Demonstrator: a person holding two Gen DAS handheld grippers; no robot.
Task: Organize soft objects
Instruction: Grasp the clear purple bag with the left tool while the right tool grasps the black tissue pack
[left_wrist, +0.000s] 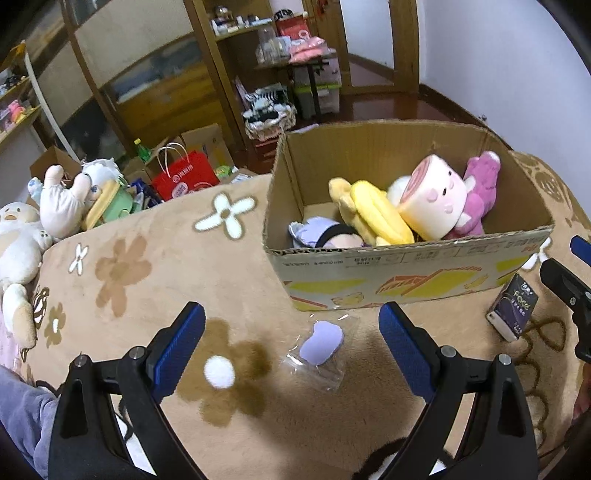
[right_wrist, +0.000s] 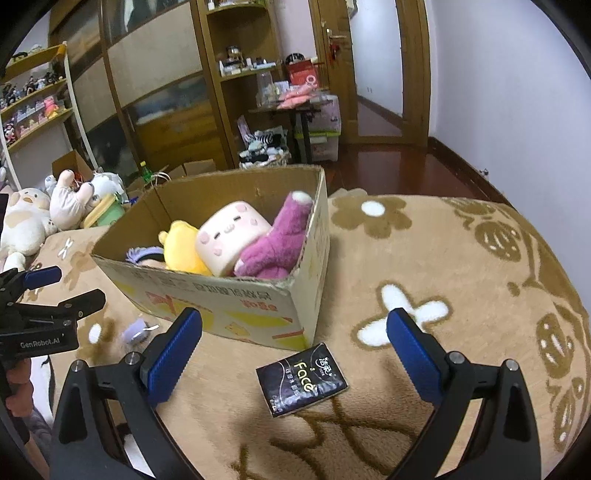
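Tan flower-print blanket (left_wrist: 155, 258) spread wide under everything. Cardboard box (left_wrist: 406, 275) sitting on blanket, open-topped, w/ plush inside: pink square-faced cushion toy (left_wrist: 434, 206) leaning mid-box, magenta plush (left_wrist: 480, 195) at right wall, touching cushion; yellow plush (left_wrist: 369, 216) left of cushion; lilac-and-black doll (left_wrist: 321, 234) low in near-left corner. Well apart at blanket's far-left edge, heap of cream & white stuffed animals (left_wrist: 55, 206), not boxed. Left gripper (left_wrist: 291, 336) released, blue pads wide apart, nothing between them, hovering over blanket just in front of box. Right gripper (right_wrist: 295, 338) likewise spread open, empty, near box's front-right corner. Dark tissue pack marked "Face" (right_wrist: 301, 378) flat on blanket just beside that corner, lying between right gripper's fingers in right wrist view; contact w/ pads not seen. Smallest: lilac pad in clear plastic wrapper (left_wrist: 319, 345) on blanket, near box front, between left gripper's fingers in left wrist view, apart from both pads.
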